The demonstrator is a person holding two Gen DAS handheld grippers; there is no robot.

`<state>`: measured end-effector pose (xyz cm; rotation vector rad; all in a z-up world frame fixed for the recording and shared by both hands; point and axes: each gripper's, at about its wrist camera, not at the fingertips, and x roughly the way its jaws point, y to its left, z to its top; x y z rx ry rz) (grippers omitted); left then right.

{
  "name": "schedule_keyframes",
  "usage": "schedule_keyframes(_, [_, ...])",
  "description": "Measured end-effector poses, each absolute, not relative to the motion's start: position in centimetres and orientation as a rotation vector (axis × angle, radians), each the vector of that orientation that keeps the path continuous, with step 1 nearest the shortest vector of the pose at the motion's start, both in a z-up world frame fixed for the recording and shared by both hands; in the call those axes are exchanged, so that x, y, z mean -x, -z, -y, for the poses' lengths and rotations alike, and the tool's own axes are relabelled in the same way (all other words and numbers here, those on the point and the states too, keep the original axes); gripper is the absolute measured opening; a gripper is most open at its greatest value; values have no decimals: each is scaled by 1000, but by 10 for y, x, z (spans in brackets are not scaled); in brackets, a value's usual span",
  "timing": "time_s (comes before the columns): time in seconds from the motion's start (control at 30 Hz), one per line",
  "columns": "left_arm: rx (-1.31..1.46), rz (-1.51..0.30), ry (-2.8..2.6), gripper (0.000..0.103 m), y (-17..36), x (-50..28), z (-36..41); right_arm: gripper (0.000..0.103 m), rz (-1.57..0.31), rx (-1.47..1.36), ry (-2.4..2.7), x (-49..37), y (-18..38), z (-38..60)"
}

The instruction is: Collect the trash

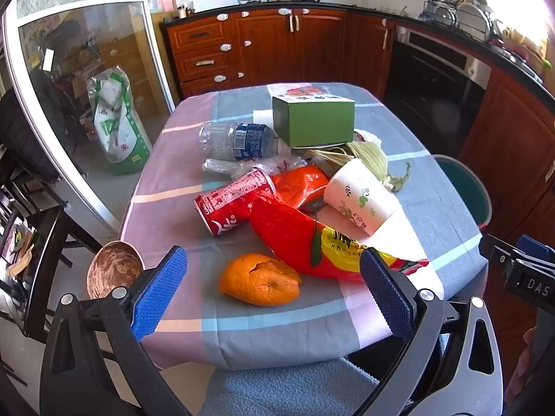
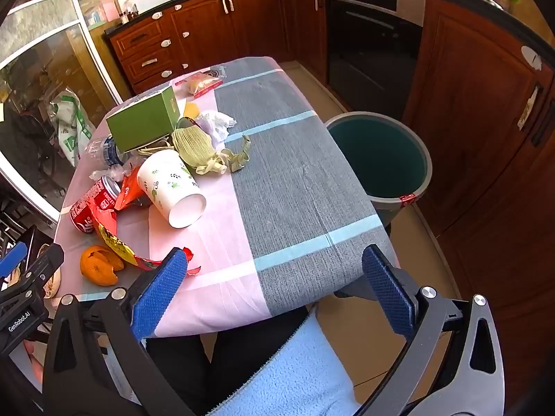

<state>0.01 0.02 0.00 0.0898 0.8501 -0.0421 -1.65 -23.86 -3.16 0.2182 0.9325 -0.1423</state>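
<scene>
Crumpled trash heaps on the checked tablecloth [image 2: 295, 190]: dented red can [image 1: 230, 201], crinkly snack bag [image 1: 305, 239], paper cup [image 1: 360, 199], orange peel [image 1: 260, 279]. Round bin [image 2: 381, 156] stands beside the table. Left gripper [image 1: 274, 286] and right gripper [image 2: 274, 287] hover, jaws spread, empty.

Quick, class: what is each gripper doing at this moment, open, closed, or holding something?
Left gripper: open, holding nothing, above the orange peel.
Right gripper: open, holding nothing, above the table edge.

Bare cloth [image 2: 295, 180] on the bin [image 2: 381, 152] side; piled trash beside the green box [image 2: 142, 121].
</scene>
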Motion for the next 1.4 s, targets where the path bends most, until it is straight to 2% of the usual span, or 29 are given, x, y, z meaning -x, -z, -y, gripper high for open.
schedule_keyframes(1.4, [-80, -863, 44, 100, 6, -1, -4, 97, -947, -214, 146, 15, 36, 236])
